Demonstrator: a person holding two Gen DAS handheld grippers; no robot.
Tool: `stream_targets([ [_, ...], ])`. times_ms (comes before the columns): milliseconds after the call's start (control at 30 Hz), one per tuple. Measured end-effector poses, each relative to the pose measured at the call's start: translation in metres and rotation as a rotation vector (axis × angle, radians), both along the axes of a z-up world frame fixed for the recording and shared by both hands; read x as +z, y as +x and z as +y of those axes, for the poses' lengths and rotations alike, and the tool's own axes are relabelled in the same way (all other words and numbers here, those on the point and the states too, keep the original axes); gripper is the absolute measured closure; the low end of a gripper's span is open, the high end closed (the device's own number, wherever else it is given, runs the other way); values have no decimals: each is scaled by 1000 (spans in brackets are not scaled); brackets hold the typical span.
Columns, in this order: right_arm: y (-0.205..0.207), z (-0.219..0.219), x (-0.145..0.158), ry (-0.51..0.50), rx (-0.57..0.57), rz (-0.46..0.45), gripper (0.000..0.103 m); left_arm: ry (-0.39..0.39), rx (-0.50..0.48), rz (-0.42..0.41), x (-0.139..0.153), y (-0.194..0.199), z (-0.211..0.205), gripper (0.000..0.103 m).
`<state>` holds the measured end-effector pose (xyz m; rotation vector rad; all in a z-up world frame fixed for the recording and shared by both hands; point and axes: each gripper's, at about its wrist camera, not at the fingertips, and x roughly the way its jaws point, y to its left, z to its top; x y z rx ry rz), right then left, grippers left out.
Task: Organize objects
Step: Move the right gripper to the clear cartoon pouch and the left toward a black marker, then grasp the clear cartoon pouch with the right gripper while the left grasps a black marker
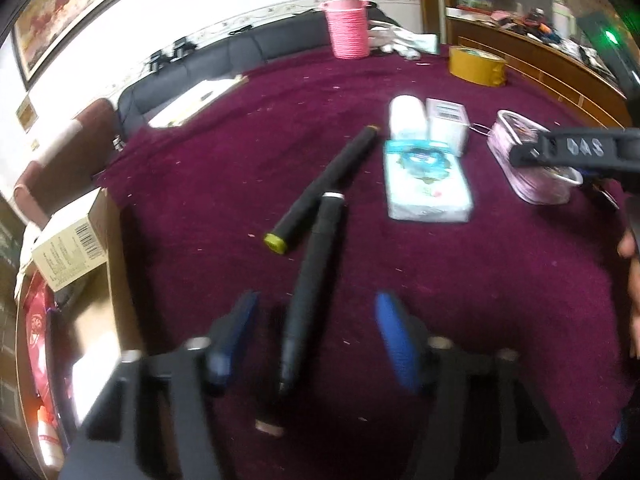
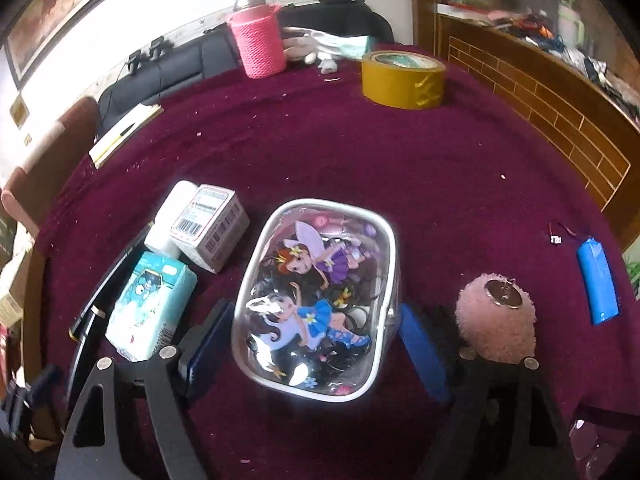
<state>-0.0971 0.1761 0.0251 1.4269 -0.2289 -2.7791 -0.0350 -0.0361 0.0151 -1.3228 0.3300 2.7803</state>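
Two grippers are in front of you, both spread wide with nothing clamped. Your left gripper (image 1: 316, 340) has its blue pads either side of a black pen (image 1: 312, 280) that lies on the maroon tablecloth (image 1: 460, 300); there is a clear gap on both sides, so the pads do not touch it. Just beyond, a second black marker (image 1: 324, 186) with yellow-green ends lies at a slant, its near end close to the first pen's silver ring. To their right sits a tissue pack (image 1: 426, 186), and behind that a white bottle (image 1: 406, 116) and a small barcode box (image 1: 448, 122), side by side.

Your right gripper (image 2: 316, 340) brackets a clear zip pouch (image 2: 316, 300) printed with cartoon fairies; whether the pads touch its rim, you cannot tell. In the left wrist view that gripper's black finger crosses in front of the pouch at the right edge. Just right of the pouch lies a pink fluffy pompom (image 2: 496, 320) with a metal ring on top, and further right a blue battery pack (image 2: 598, 284) with thin wires.

At the far side of the table stand a roll of yellow tape (image 2: 402, 78) and a flask in a pink knitted sleeve (image 2: 258, 42). A notepad (image 2: 126, 132) with a pen lies at the far left edge.
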Motion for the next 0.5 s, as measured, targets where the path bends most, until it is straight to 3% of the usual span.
stream_targets([
  [100, 1, 1, -2, -9, -5, 4, 19, 85, 8, -16, -3, -7, -11, 30],
  [167, 2, 3, -1, -23, -9, 10, 20, 159, -3, -31, -3, -9, -17, 45],
  [233, 3, 4, 3, -39, -15, 30, 20, 147, -13, -20, -1, -7, -14, 82],
  [267, 5, 6, 7, -45, -25, 54, 20, 142, -22, -17, -1, -5, -12, 87],
  [367, 12, 9, 18, -43, -38, 109, 20, 135, -24, -7, -1, 0, -9, 88],
  [500, 18, 5, 27, -91, -6, 145, 20, 189, -23, -17, 2, 9, -10, 88],
])
